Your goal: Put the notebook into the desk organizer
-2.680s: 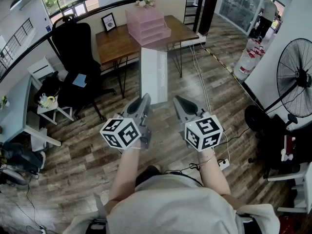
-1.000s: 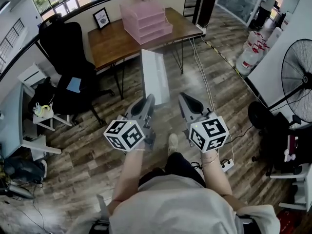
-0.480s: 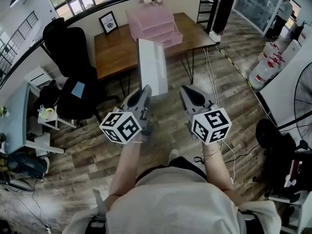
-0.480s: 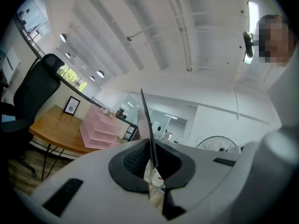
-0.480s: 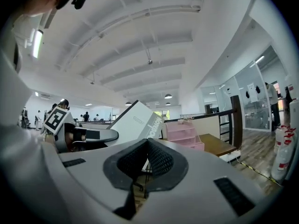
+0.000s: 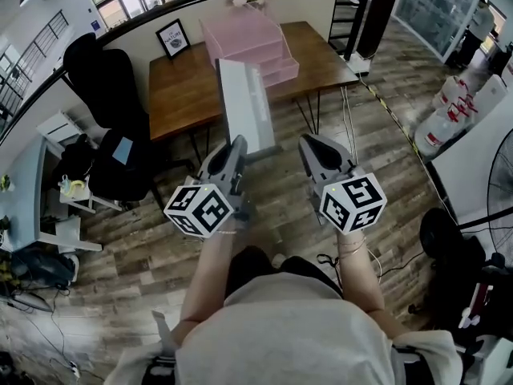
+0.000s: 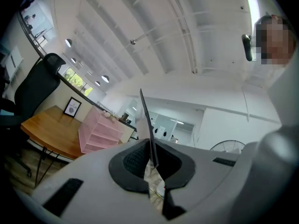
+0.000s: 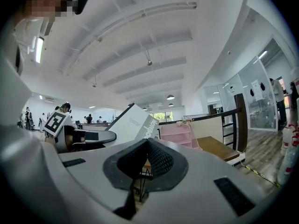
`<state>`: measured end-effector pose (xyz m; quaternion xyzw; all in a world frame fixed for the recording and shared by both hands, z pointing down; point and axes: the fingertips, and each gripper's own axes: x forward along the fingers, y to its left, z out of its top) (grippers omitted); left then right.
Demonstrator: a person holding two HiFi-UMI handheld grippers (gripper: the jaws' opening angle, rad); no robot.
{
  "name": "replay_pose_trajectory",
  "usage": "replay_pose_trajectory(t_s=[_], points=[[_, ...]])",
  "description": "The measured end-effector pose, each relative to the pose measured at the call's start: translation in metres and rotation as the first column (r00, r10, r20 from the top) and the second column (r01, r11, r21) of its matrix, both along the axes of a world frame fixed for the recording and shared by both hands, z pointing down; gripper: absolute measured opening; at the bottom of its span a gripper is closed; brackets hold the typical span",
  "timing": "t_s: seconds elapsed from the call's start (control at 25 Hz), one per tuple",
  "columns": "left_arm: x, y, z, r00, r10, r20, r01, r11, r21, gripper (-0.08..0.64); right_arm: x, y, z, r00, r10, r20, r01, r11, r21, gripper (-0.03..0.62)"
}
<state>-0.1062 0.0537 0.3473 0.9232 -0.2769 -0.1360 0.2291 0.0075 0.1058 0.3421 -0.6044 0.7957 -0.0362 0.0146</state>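
While my left fingers (image 6: 228, 163) clamp the notebook (image 6: 247, 107) upright and my right fingers (image 6: 321, 159) sit closed, empty, I'm mid-carry; next: reach the desk organizer (image 6: 248, 42) on the surface (image 6: 184, 87), align a tray.

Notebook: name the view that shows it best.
Head view: nearly the whole notebook shows, held up by the left gripper. The left gripper view gives only its thin edge between the shut jaws; the right gripper view, part of its cover.
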Motion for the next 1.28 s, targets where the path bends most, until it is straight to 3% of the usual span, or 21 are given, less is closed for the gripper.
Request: replay_pose_trajectory(t_s=[0.16, 0.56, 0.88, 1.28], points=[[0.009, -0.010, 0.013, 1.000, -0.017, -0.004, 0.017, 0.999, -0.037, 0.021, 0.013, -0.006, 0.014, 1.000, 0.006, 0.021, -0.005, 1.000, -0.026, 0.012], [0.060, -0.066, 0.026, 1.000, 0.016, -0.014, -0.017, 0.999, -0.041, 0.021, 0.059, -0.055, 0.032, 0.999, 0.028, 0.041, -0.027, 0.999, -0.042, 0.012], [0.106, -0.146, 0.017, 0.999, 0.022, -0.045, -0.023, 0.999, -0.029, 0.021, 0.094, -0.139, 0.025, 0.999, 0.010, 0.032, -0.009, 0.999, -0.033, 0.012], [0.145, -0.258, -0.012, 0.999, 0.007, -0.054, -0.007, 1.000, 0.009, 0.021, 0.111, -0.252, -0.008, 0.999, -0.037, 0.010, 0.037, 0.999, 0.019, 0.012]])
